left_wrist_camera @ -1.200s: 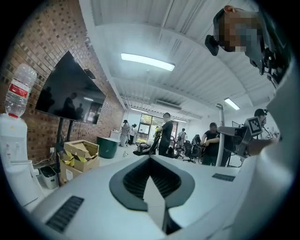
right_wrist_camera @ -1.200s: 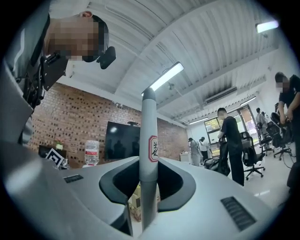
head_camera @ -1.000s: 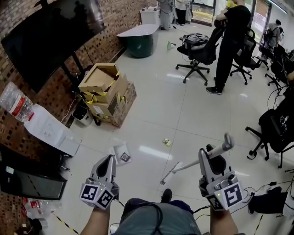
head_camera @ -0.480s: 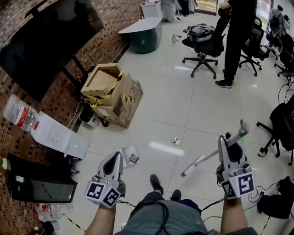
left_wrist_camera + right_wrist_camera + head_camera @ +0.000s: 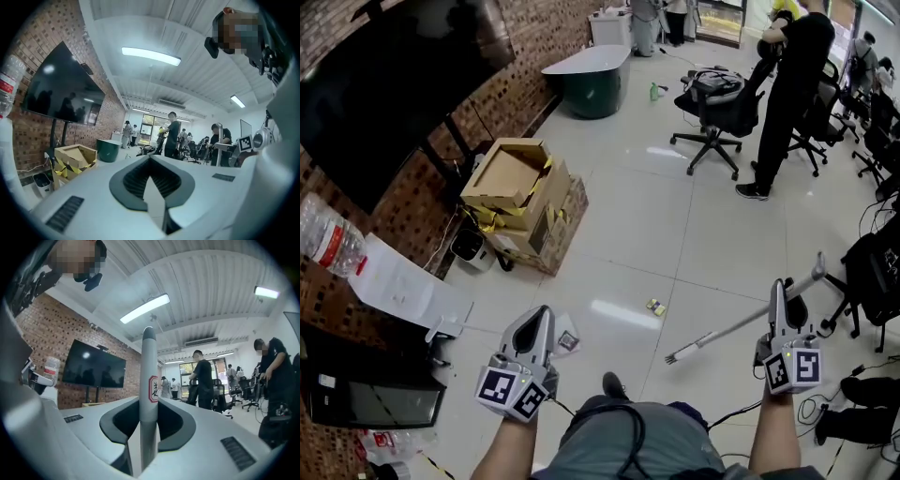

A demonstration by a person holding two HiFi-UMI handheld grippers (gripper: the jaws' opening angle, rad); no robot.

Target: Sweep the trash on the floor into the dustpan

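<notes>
A small yellow-green scrap of trash (image 5: 655, 307) lies on the glossy white floor. My right gripper (image 5: 780, 302) is shut on the grey broom handle (image 5: 741, 322). The handle slants down and left to the bristle head (image 5: 675, 356), which is a short way right of the scrap and apart from it. In the right gripper view the handle (image 5: 148, 380) stands upright between the jaws and carries a red sticker. My left gripper (image 5: 538, 323) is shut with nothing in it. A white flat item (image 5: 568, 340) with a dark square mark lies just right of it; I cannot tell what it is.
Stacked cardboard boxes (image 5: 521, 194) stand at the left by the brick wall. A white sloped board (image 5: 403, 281) is lower left. A person in black (image 5: 789, 89) and office chairs (image 5: 718, 105) are at the back, and a dark bag (image 5: 874, 272) and cables (image 5: 825, 403) at the right.
My right gripper has swung out to the right with the broom, and the bristle head has followed to the right of the scrap. The left gripper holds its place.
</notes>
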